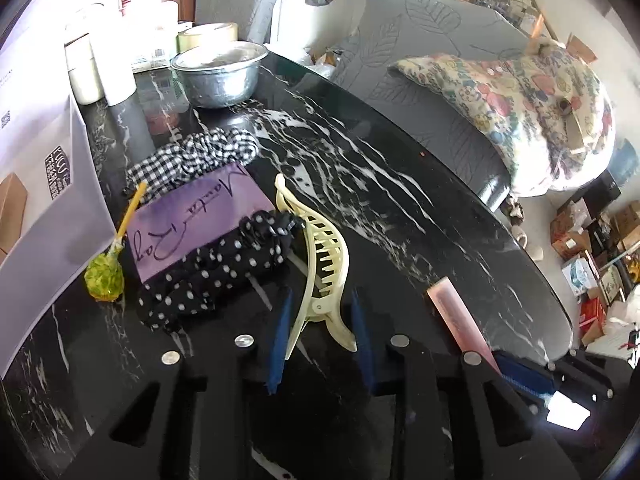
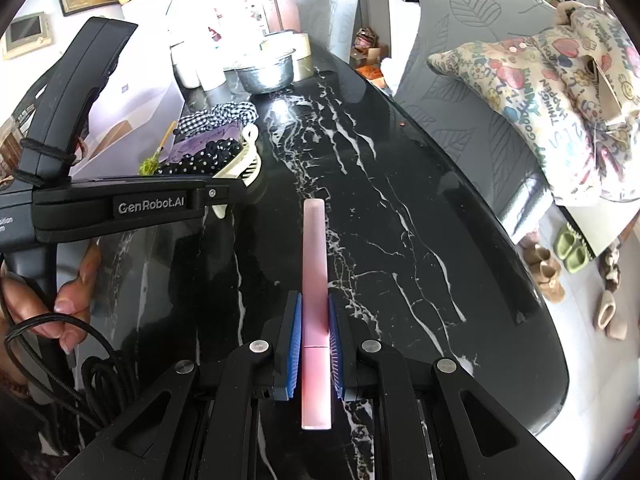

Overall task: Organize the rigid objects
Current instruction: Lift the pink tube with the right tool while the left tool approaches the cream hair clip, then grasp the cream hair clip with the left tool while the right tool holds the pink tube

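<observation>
— Where is the pink comb (image 2: 316,304) sitting?

— It is being pinched between the right gripper (image 2: 315,344) fingers, lying lengthwise over the black marble surface (image 2: 420,220). The cream hair clip (image 1: 320,264) is resting between the spread fingers of the left gripper (image 1: 320,340), not yet gripped.

— What is looking risky?

— The comb may be pivoting in so narrow a grip; the clip could be skidding on glossy stone.

— Any writing?

— "GenRobot.AI" is showing on the left gripper; the purple card (image 1: 192,216) is reading "Manta Ray".
</observation>
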`<move>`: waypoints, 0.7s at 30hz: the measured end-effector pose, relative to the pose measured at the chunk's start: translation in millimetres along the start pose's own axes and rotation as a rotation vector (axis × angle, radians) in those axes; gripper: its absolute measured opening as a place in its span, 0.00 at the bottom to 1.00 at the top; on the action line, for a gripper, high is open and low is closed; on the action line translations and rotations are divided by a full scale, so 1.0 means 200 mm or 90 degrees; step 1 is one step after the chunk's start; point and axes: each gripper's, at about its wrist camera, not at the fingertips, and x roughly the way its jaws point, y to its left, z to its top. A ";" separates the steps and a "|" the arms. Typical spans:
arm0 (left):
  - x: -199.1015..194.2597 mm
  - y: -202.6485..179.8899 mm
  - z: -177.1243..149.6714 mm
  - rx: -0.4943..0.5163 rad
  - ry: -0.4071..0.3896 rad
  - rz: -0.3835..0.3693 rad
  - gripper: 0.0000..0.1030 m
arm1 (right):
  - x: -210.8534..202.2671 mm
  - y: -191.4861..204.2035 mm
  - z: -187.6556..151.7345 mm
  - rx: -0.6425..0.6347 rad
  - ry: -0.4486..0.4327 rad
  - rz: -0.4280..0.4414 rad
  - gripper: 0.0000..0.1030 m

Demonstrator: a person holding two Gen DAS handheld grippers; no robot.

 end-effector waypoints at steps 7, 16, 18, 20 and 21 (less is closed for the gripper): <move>-0.07 0.00 -0.09 0.006 0.018 -0.012 0.27 | -0.01 0.01 -0.02 -0.003 -0.006 -0.001 0.13; -0.15 0.00 -0.22 0.024 0.038 -0.028 0.27 | 0.00 0.03 -0.02 -0.015 -0.009 -0.013 0.14; -0.15 -0.01 -0.22 0.032 0.035 -0.024 0.27 | 0.00 0.04 -0.02 -0.020 -0.010 -0.018 0.17; -0.14 -0.02 -0.21 0.039 0.033 -0.019 0.27 | 0.00 0.05 -0.01 -0.018 -0.011 -0.012 0.22; -0.14 -0.02 -0.21 0.043 0.032 -0.015 0.27 | 0.00 0.05 -0.01 -0.018 -0.011 -0.010 0.22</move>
